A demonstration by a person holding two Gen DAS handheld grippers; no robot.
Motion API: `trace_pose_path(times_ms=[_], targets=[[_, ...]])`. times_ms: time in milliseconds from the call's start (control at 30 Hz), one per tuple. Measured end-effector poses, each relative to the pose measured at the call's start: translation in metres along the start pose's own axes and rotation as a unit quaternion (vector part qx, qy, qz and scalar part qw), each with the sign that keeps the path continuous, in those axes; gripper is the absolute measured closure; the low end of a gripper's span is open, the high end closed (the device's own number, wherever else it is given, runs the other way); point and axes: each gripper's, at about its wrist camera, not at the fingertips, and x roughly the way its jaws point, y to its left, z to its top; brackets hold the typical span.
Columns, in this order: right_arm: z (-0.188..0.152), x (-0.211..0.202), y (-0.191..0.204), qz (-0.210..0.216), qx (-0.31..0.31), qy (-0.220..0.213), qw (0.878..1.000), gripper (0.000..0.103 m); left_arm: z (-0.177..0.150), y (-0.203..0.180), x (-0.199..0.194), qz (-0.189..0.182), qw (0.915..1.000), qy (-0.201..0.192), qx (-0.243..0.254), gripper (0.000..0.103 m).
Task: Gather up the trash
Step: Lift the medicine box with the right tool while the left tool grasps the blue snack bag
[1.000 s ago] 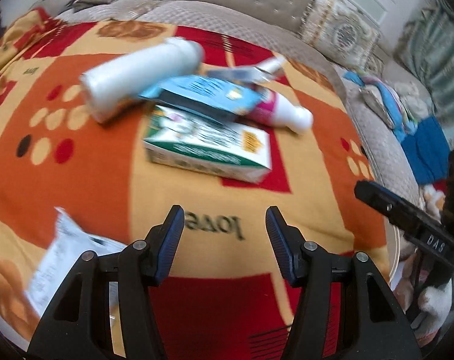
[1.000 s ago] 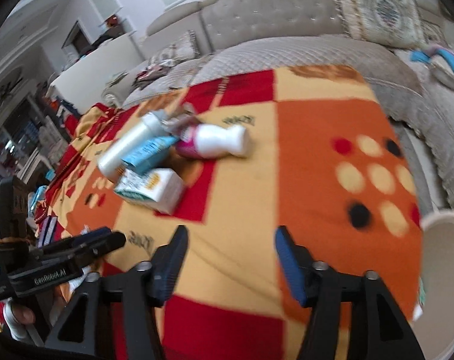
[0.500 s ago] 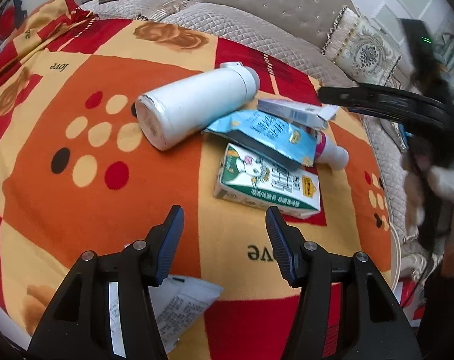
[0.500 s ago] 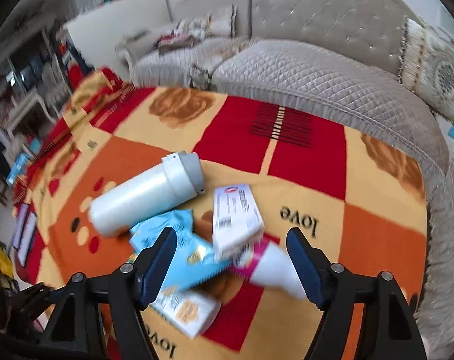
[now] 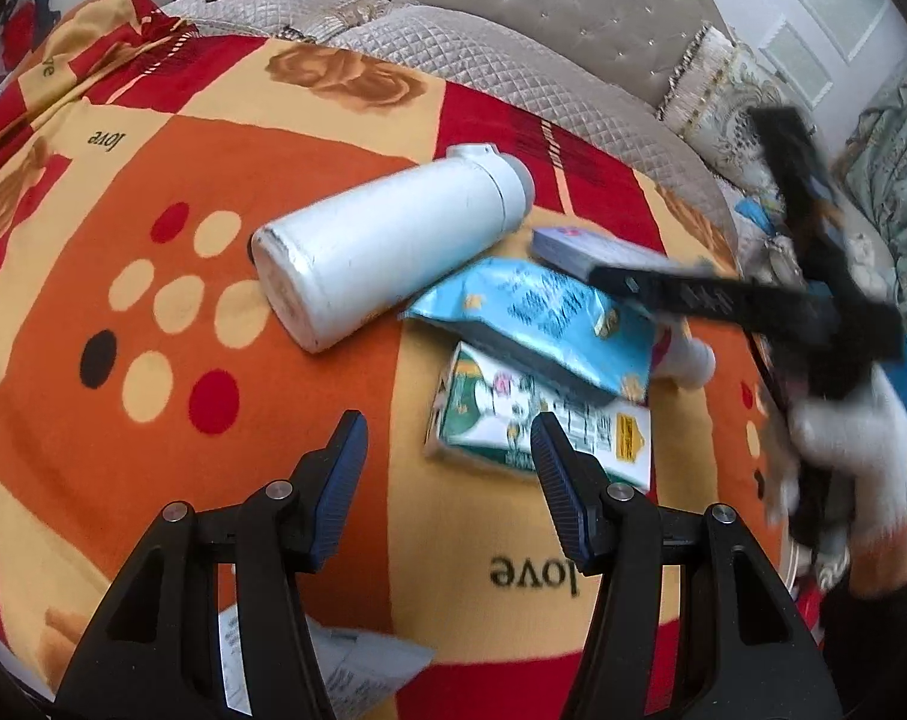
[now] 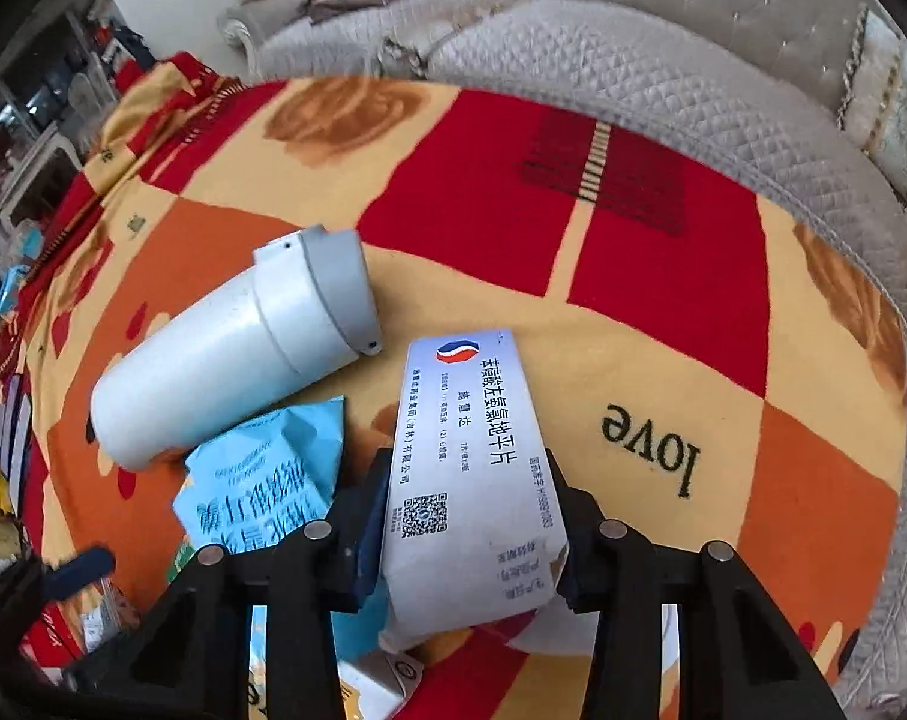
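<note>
Medicine box (image 6: 471, 468), white, beside the flask (image 6: 231, 360): pinched by right gripper (image 6: 465, 528), jaws just closed. Left gripper (image 5: 447, 480): spread, empty, near the flask.

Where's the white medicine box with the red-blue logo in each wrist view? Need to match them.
Left wrist: white cardboard medicine box right of centre, its near end hidden by the right claw.
Right wrist: same box bottom centre, pinched between the claw's pads, whose jaws have just been closing.
Shared landmark: white cylindrical flask with grey lid, lying left of the box.
</note>
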Motion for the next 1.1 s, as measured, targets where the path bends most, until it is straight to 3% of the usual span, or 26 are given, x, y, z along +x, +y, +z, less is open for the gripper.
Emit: trace_pose_path(times_ms=[100,267,533,800,967,1033,1100], targets=[[-0.013,-0.014,0.007,0.022,-0.009,-0.029,0.999,0.06,0.005,0.001,0.013,0.007,0.9997,0.017,-0.015,0.048],[-0.031,-0.026,0.043,0.002,-0.085,-0.042,0.995,0.06,0.0,0.014,0.008,0.018,0.9994,0.015,-0.025,0.048],[-0.085,-0.032,0.068,0.018,-0.129,-0.024,0.991,0.06,-0.01,0.032,-0.009,0.029,0.9991,0.01,-0.03,0.048],[-0.158,-0.055,0.052,0.09,-0.07,-0.032,0.993,0.06,-0.019,0.017,0.002,0.011,0.9994,0.025,-0.02,0.048],[-0.192,-0.073,0.034,0.086,-0.028,-0.057,0.994,0.06,-0.014,0.014,0.019,0.011,0.9986,0.037,-0.037,0.048],[-0.201,-0.082,0.022,0.086,-0.008,-0.07,0.994,0.06,-0.013,0.012,0.026,0.003,0.998,0.044,-0.045,0.041],[-0.211,-0.087,0.012,0.084,0.012,-0.079,0.993,0.06,-0.011,0.01,0.032,-0.005,0.9976,0.042,-0.056,0.04]])
